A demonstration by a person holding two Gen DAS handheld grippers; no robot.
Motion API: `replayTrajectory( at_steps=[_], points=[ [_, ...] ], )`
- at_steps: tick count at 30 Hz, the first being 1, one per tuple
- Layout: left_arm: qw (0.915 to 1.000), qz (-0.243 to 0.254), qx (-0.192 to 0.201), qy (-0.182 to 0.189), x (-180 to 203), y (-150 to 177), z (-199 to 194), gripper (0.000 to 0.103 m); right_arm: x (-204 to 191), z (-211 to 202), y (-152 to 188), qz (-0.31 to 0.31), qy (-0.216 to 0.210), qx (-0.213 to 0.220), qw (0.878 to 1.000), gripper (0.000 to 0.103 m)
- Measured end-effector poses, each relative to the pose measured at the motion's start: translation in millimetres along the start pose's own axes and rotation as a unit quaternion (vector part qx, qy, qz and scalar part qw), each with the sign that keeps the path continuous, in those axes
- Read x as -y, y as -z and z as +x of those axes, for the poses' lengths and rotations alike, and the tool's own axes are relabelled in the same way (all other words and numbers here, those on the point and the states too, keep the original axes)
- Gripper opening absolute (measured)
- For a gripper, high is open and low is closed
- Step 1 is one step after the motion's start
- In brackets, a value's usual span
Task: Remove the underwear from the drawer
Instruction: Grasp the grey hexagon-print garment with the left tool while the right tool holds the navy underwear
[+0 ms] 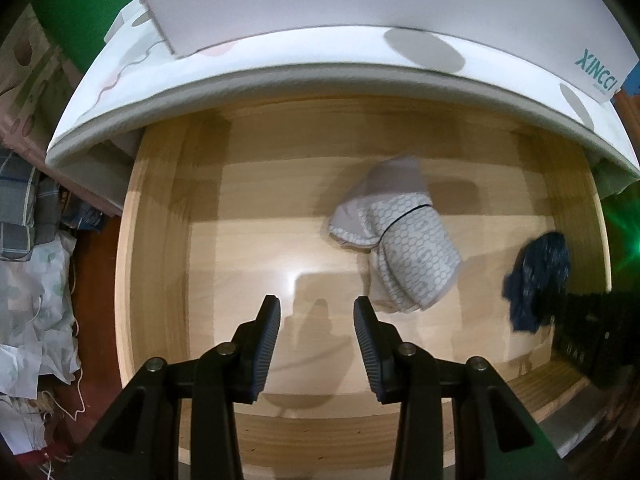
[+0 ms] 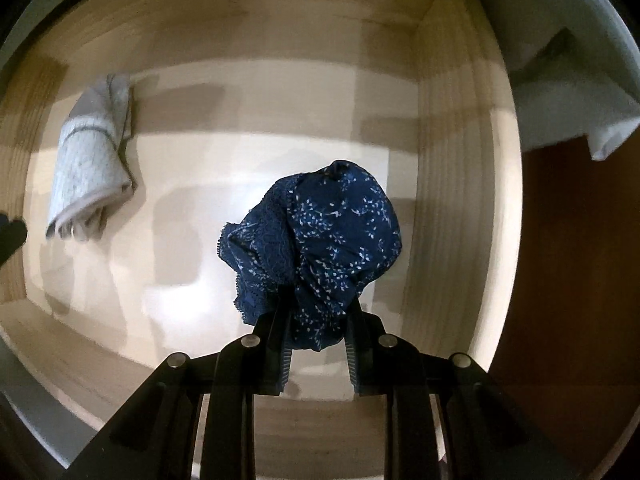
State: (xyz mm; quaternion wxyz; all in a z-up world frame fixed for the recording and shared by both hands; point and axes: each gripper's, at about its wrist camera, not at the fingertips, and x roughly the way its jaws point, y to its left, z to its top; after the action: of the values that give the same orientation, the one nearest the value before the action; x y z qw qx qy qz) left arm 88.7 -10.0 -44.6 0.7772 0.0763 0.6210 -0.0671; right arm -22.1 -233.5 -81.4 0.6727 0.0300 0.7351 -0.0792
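Open wooden drawer (image 1: 160, 240): fills the centre of both views, pale floor, raised side walls. White patterned bed edge (image 1: 280, 68) across the upper part of the left wrist view, overhanging the drawer's far wall; white box lettered "XINCCI" (image 1: 598, 70) at upper right upon it. Heap of crumpled cloth and paper (image 1: 36, 280) along the left edge of that view, outside the drawer.

Grey-white patterned underwear (image 1: 404, 256): folded, lying on the drawer floor, right of centre in the left wrist view, at left in the right wrist view (image 2: 94, 168). Not touched by either tool.

Dark blue floral underwear (image 2: 324, 248): bunched, centre of the right wrist view, lower end pinched between the fingers (image 2: 280, 336) of the right hand-held gripper (image 2: 318, 316), clamped closed on the fabric. Same garment at the right edge of the left wrist view (image 1: 538, 276), over the drawer floor.

Left hand-held gripper (image 1: 317, 310): lower centre of its view, jaws apart, holding nothing, above bare drawer floor, near the grey-white underwear.
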Motion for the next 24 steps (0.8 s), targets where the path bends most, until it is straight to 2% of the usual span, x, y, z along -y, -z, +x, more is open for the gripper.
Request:
replayTrajectory(
  at_steps=[9, 10, 11, 19, 24],
  points=[
    [0.9999, -0.015, -0.001, 0.009, 6.6, -12.1, 3.5, 0.039, -12.3, 12.8, 47.7, -0.008, -0.011, -0.021, 1.000, 0.020],
    [0.9999, -0.014, -0.002, 0.009, 8.1, -13.5, 4.3, 0.039, -15.7, 14.5, 52.1, -0.010, -0.011, -0.023, 1.000, 0.020],
    [0.9999, -0.014, -0.003, 0.010, 10.3, -14.4, 4.5, 0.039, -35.6, 18.1, 52.4, -0.011, -0.012, -0.025, 1.000, 0.020],
    [0.9996, -0.015, -0.009, 0.020, 22.2, -31.3, 7.6, 0.039, -40.7, 24.1, 99.8, -0.012, -0.021, -0.032, 0.999, 0.020],
    [0.9996, -0.015, -0.009, 0.024, 30.7, -40.2, 9.8, 0.039, -41.6, 26.3, 117.4, -0.006, -0.025, -0.029, 0.999, 0.020]
  ],
)
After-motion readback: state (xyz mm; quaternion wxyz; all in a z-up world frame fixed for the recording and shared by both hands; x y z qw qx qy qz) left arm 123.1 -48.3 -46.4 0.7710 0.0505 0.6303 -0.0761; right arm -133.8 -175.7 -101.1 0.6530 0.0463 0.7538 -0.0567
